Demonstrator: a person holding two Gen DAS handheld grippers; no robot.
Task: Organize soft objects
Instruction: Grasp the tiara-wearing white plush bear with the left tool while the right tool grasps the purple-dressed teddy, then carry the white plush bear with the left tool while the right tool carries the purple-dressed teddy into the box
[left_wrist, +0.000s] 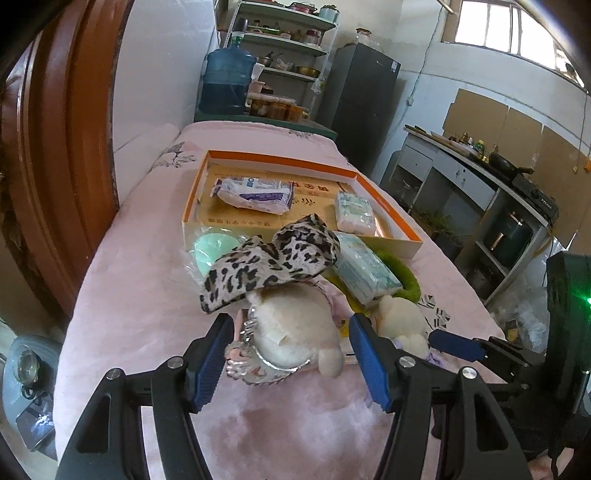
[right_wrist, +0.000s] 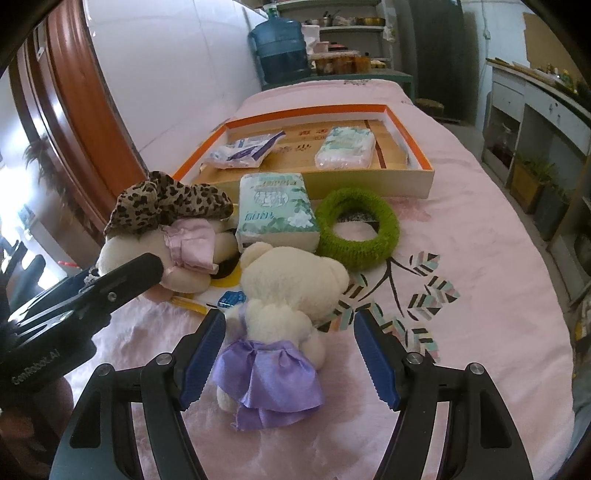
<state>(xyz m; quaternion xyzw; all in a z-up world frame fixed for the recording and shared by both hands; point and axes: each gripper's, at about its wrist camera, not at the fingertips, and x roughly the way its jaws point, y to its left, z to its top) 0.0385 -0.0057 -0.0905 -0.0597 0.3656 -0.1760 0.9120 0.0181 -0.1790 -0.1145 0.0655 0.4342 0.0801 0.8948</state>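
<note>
Both grippers gape, left (left_wrist: 291, 354) and right (right_wrist: 290, 354), each straddling a bear (right_wrist: 291, 291); close, then carry to box (right_wrist: 406, 181).

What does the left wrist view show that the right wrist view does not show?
Only the left wrist view: a pale green round item in clear wrap, beside the orange box, and the black fridge.

Only the right wrist view: the purple skirt on the white plush bear, and the whole green ring.

Both: the leopard bow, the tissue pack, and open hand-held grippers, left and right.
</note>
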